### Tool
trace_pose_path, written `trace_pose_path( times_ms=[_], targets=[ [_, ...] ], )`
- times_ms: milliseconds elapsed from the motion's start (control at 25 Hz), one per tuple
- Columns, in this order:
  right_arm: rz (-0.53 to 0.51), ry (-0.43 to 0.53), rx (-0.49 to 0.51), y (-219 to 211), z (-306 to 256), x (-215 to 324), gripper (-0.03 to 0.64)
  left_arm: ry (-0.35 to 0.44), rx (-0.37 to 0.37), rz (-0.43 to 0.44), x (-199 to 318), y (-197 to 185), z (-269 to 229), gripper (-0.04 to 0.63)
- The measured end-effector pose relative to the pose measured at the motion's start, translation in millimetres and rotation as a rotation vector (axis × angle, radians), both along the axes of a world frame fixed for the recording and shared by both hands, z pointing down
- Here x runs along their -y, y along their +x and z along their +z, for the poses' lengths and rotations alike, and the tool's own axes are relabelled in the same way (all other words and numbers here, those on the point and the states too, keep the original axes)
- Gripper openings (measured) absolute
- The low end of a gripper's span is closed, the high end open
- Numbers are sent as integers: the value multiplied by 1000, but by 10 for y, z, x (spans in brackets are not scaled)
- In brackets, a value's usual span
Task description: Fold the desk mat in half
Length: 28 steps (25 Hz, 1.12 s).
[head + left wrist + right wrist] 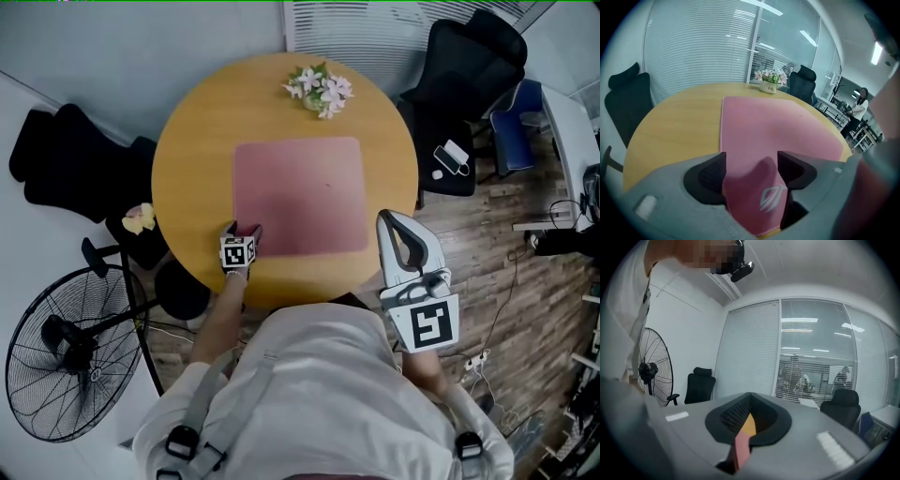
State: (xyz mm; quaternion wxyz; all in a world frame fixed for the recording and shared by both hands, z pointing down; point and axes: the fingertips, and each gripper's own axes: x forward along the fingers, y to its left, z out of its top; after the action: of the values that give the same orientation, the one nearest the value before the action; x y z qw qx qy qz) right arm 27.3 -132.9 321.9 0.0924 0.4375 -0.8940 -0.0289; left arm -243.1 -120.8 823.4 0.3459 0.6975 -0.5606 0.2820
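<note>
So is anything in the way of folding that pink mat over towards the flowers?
Nothing visible is. The desk mat lies bare, its near corner in the left gripper. The flower pot stands beyond the far edge, apart from the mat.

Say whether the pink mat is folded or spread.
Spread: the mat lies flat on the table; only one corner rises in the left gripper.

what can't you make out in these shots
Gripped corner of the pink rectangular desk mat: head view, partly covered by the left gripper.
Print on the white flower pot: left gripper view, too small.
Near edge of the round wooden table: head view, hidden by the person's white shirt.
Table below the right gripper: its view, blocked by its grey body.
</note>
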Motion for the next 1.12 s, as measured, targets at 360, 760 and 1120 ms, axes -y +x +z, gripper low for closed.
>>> trace_pose_path(
  times_ms=[360, 760, 1120],
  targets=[
    [2, -9, -7, 27, 41, 10, 5, -21, 78, 24, -29, 28, 105, 351],
    [1, -14, -6, 53, 58, 11, 5, 2, 88, 23, -39, 53, 103, 324],
    [5, -14, -4, 67, 69, -1, 5, -2, 104, 35, -29, 86, 131, 282]
  ],
)
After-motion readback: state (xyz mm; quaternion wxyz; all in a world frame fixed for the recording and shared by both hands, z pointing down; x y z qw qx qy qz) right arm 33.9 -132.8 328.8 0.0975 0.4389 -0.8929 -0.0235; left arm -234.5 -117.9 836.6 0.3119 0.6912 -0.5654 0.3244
